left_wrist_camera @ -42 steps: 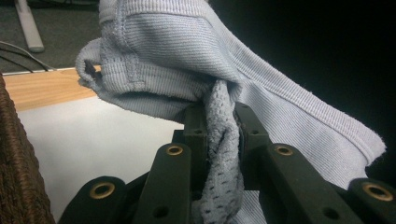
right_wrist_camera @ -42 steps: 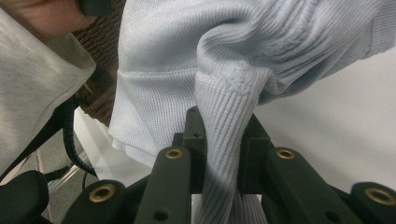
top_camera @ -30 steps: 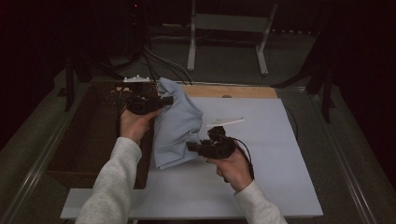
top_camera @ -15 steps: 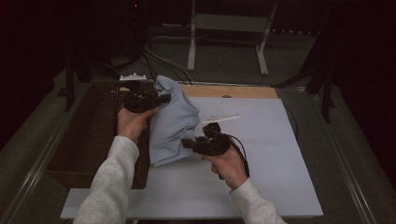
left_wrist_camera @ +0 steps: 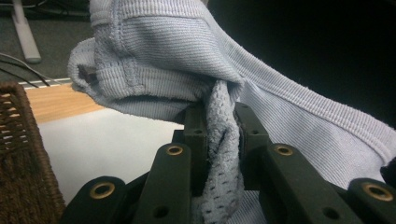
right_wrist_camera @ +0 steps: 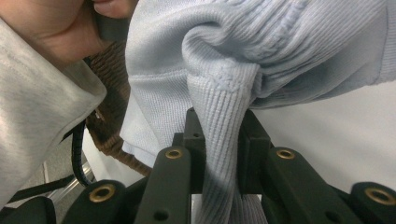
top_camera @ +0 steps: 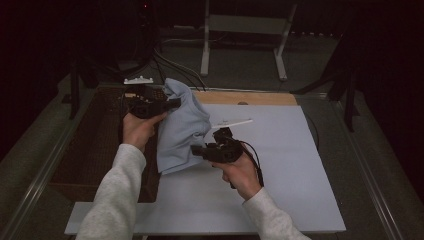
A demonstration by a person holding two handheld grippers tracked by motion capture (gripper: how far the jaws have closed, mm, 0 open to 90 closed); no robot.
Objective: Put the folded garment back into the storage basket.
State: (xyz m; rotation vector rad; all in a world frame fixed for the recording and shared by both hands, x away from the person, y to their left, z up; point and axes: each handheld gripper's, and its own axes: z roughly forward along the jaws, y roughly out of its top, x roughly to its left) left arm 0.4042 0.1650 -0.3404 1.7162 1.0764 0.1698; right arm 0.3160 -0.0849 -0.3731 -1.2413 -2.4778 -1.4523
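Beside the wicker basket (top_camera: 95, 145), left gripper (top_camera: 170, 103) and right gripper (top_camera: 196, 149) each clamp a fold of the pale-blue garment (top_camera: 181, 125), jaws nearly closed.

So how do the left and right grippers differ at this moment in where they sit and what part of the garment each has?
The left gripper sits farther from the person, by the wicker basket, while the right gripper is nearer, over the white board. The left pinches a bunched, mesh-lined fold of the light blue garment; the right pinches a ribbed edge. Both are shut on the cloth, holding it partly lifted between them.
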